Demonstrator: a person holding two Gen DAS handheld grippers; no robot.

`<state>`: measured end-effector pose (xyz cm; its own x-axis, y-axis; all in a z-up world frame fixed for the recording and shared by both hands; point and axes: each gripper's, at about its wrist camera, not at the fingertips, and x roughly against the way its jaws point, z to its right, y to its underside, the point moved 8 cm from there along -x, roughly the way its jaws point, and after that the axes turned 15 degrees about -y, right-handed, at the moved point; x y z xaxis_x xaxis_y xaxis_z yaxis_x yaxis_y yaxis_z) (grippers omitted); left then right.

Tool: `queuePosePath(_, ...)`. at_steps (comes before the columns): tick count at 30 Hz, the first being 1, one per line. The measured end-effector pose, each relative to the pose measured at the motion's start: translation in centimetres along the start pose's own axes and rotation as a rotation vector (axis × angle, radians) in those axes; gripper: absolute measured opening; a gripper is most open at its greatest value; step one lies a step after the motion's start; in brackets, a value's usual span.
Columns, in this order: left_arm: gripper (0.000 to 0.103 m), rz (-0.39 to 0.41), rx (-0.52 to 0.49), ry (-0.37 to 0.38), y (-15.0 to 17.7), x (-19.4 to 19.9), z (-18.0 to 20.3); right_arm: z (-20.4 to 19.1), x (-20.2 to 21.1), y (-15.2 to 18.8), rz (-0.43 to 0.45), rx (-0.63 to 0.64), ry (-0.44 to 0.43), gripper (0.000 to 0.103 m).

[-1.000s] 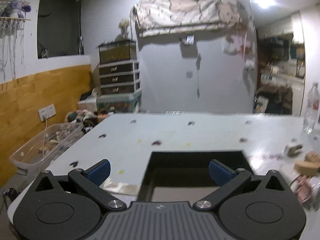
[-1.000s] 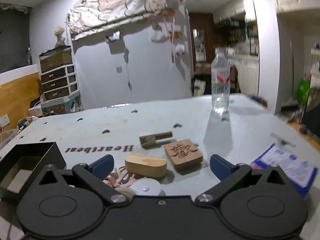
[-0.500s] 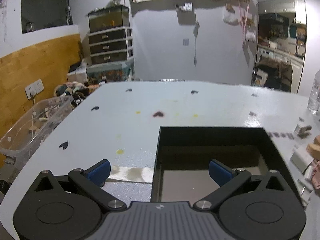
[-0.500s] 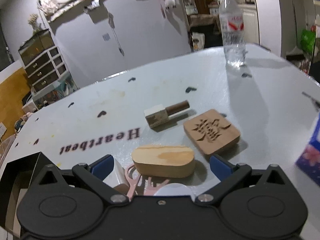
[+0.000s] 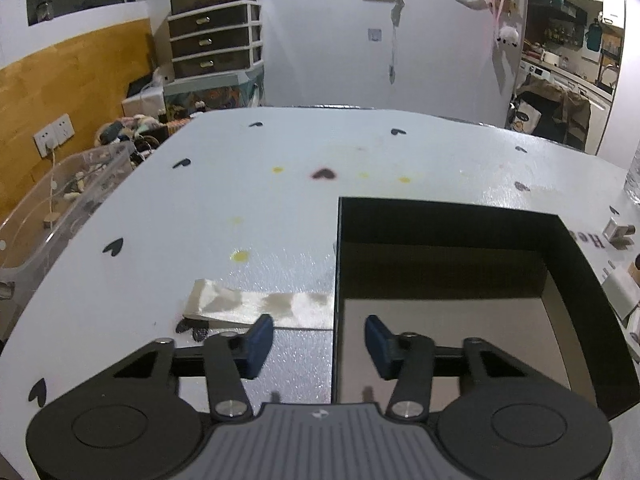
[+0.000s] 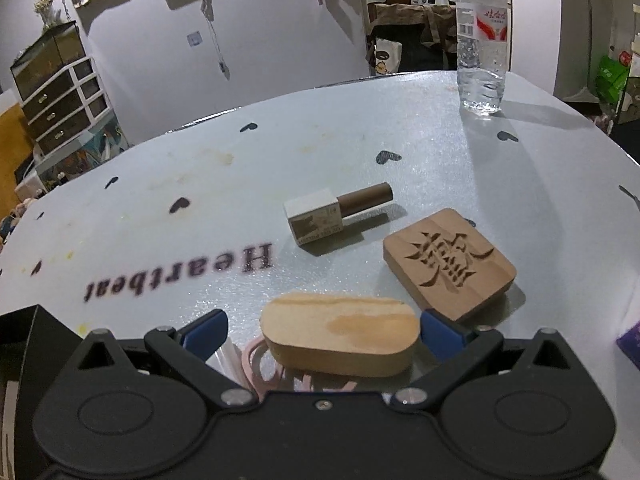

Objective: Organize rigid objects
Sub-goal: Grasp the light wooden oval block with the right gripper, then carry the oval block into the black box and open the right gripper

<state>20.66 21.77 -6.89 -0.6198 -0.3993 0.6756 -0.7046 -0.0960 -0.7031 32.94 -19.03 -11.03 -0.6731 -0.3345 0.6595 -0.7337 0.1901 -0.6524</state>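
A black open box fills the right half of the left wrist view. Its left wall runs between the jaws of my left gripper. Those jaws are closing, and a gap still shows on each side of the wall. In the right wrist view an oval wooden block lies between the wide fingers of my right gripper, which is open. The block rests partly on a pink openwork piece. Beyond it lie a carved square wooden block and a white bottle with a brown cap.
A water bottle stands at the far right of the white table. A folded pale strip lies left of the box. A clear plastic bin sits off the table's left edge. A purple packet shows at the right edge.
Both grippers tipped downward and moved in closer. The left jaws narrowed from wide open around the box's left wall. The oval block now sits between the right fingers.
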Motion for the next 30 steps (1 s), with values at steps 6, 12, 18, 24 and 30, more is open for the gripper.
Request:
queuePosePath(6,0.018,-0.017,-0.024,0.014,0.6,-1.0,0.5,0.1,-0.7,0.2,-0.021,-0.005,0.034,0.098)
queuePosePath(12,0.002,0.001,-0.059,0.045,0.6,-0.9,1.2,0.7,-0.7,0.1,-0.028,-0.017,0.049,0.089)
queuePosePath(18,0.003,0.022,-0.07,0.059,0.6,-0.9,1.4,0.2,0.7,-0.3,0.0,-0.017,0.026,0.089)
queuePosePath(24,0.003,0.028,-0.077,0.099,0.9,-0.5,2.1,-3.2,3.4,-1.7,0.066,0.019,-0.066,0.089)
queuePosePath(30,0.003,0.029,-0.066,0.124,1.3,0.0,3.3,-10.2,5.1,-1.9,0.057,0.071,-0.257,0.089)
